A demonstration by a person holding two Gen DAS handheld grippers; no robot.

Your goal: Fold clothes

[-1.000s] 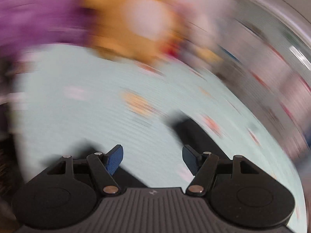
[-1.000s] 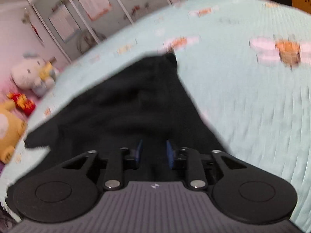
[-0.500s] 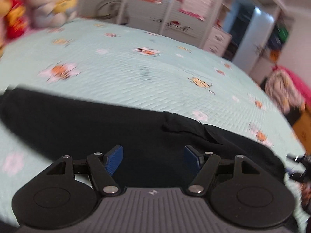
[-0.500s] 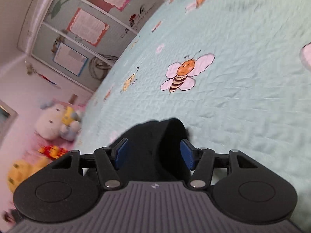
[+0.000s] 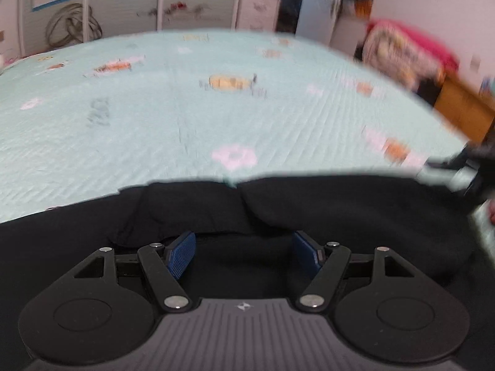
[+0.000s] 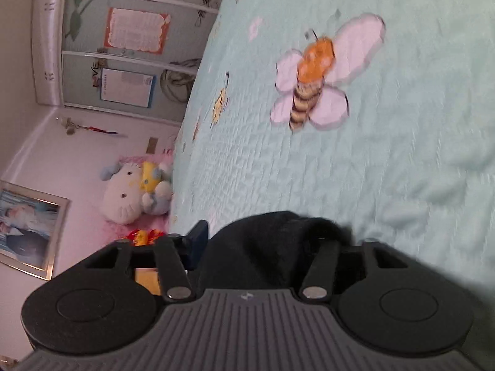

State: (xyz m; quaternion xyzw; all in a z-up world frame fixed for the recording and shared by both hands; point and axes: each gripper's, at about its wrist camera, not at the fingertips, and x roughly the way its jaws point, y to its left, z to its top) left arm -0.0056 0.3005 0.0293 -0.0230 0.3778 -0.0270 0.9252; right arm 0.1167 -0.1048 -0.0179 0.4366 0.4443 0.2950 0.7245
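Left tongs (image 5: 244,252) spread wide, blue pads (image 5: 181,255) well apart, gripping nothing; poised just above the black garment (image 5: 340,210), dark cloth filling the gap between the pads. Whether touching the cloth, impossible to tell. Right tongs (image 6: 258,241) also released, spread apart, with a bunched hump of the black garment (image 6: 263,247) sitting between them; left pad (image 6: 198,242) visible beside the cloth, right pad hidden behind it, so no clamping shown.

Black garment laid across the near part of the bed (image 5: 185,123), its far edge running side to side in the left wrist view, with a small notch near the middle. At the right end of that edge, a blurred dark shape, probably the other tongs, too smeared to confirm.

Beyond the garment, light green quilted bedspread with printed flowers and a bee (image 6: 315,74). Past the bed's far edge, wardrobe doors (image 5: 123,0) with papers stuck on. In the right wrist view, white plush toy (image 6: 123,198) against a pink wall, framed picture (image 6: 27,228) lower left.
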